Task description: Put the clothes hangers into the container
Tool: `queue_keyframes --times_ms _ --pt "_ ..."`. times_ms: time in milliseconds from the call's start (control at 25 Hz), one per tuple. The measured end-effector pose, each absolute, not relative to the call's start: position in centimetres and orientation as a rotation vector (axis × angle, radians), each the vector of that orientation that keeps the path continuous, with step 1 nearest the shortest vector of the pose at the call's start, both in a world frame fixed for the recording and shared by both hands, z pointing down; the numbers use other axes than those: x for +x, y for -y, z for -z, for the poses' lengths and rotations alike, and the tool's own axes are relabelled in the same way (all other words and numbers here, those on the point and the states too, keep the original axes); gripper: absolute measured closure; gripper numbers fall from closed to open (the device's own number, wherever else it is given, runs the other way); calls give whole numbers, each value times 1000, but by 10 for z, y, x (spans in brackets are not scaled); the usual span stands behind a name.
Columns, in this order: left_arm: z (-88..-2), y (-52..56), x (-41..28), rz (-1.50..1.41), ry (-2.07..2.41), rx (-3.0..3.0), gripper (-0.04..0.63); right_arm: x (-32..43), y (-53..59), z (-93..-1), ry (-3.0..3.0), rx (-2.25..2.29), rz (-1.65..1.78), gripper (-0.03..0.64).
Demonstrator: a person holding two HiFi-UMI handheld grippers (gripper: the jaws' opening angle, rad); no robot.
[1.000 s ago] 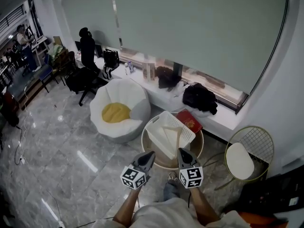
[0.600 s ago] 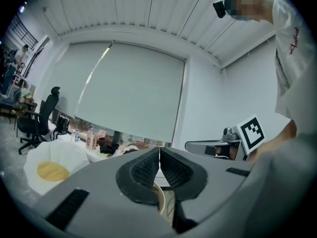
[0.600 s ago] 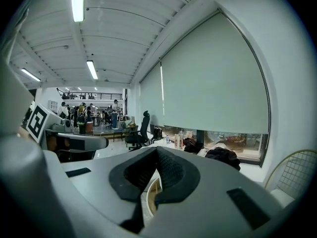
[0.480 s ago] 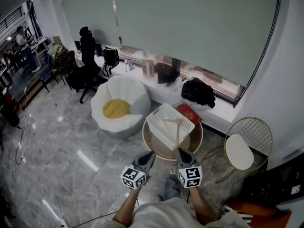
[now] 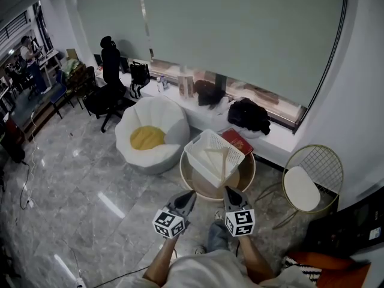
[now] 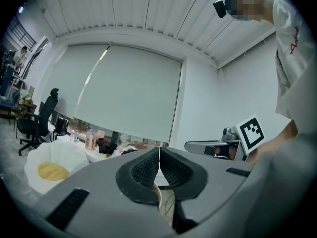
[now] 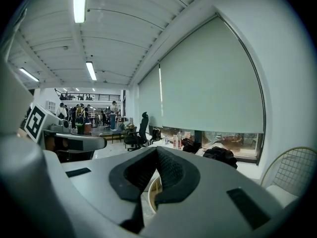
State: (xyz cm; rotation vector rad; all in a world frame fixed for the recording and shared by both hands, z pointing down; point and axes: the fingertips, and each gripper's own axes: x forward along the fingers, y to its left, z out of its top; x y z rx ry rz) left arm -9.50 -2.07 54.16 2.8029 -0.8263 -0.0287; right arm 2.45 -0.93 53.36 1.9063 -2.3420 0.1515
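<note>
A white slatted basket (image 5: 204, 147) stands tilted on a round wooden table (image 5: 247, 182) in the head view. A pale wooden bar, which looks like a clothes hanger (image 5: 225, 162), lies in the basket. My left gripper (image 5: 191, 195) and right gripper (image 5: 228, 192) hover side by side just short of the table's near rim, both pointing at it. In the left gripper view the left gripper's (image 6: 159, 155) ribbed pads meet with nothing between them. The right gripper view shows the right gripper (image 7: 156, 150) shut and empty too.
A red book (image 5: 238, 141) lies behind the basket. Left of the table sits a white beanbag with a yellow cushion (image 5: 150, 138). A gold wire chair (image 5: 312, 182) stands to the right. Black bags (image 5: 247, 116) rest on the window ledge, and an office chair (image 5: 108, 89) stands far left.
The table and basket have slid away from the grippers in the head view, so they lie a little farther off. Both grippers have stayed shut, side by side.
</note>
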Motion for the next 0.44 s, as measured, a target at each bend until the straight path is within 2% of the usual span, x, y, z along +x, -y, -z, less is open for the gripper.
queue_keyframes --times_ms 440 --pt "-545 13 -99 34 827 2795 565 19 1 -538 2338 1899 -152 588"
